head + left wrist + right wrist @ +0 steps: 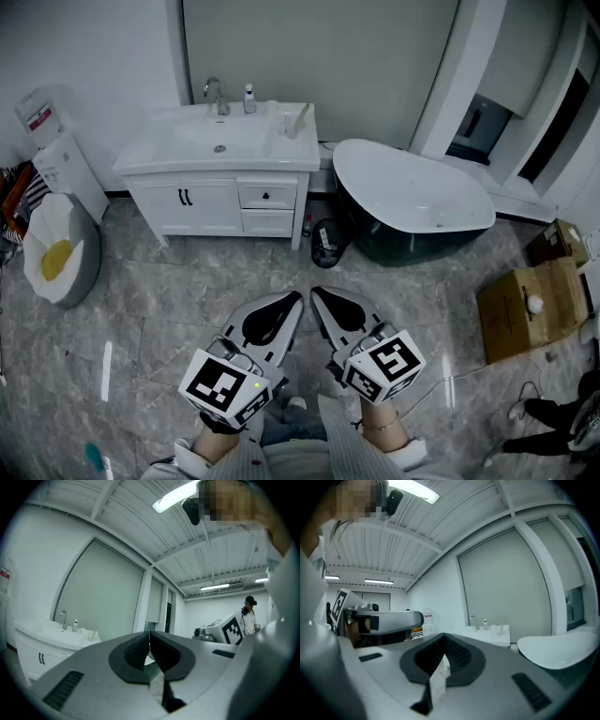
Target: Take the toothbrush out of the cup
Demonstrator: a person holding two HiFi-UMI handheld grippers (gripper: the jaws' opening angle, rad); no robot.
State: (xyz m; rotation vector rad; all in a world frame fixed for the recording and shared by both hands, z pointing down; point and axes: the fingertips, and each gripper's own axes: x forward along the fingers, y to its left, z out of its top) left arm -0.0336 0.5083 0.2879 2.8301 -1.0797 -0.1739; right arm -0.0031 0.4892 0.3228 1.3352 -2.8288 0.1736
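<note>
A white cup (293, 125) with a toothbrush (302, 115) leaning in it stands on the right end of the white vanity top (169, 155), far across the floor from me. Both grippers hover low in the head view, side by side and pointing toward the vanity. My left gripper (292, 300) is shut with nothing in it, its pads meeting (149, 637). My right gripper (319, 294) is shut and empty too (443, 641). The cup shows small in the left gripper view (92, 633) and in the right gripper view (501, 629).
A faucet (215, 95) and a small bottle (249, 97) stand behind the basin. A dark bathtub (412, 202) sits right of the vanity, a bin (328, 242) between them. Cardboard boxes (530, 305) lie at right, a round cushion (56, 253) at left. A person (248, 616) stands far off.
</note>
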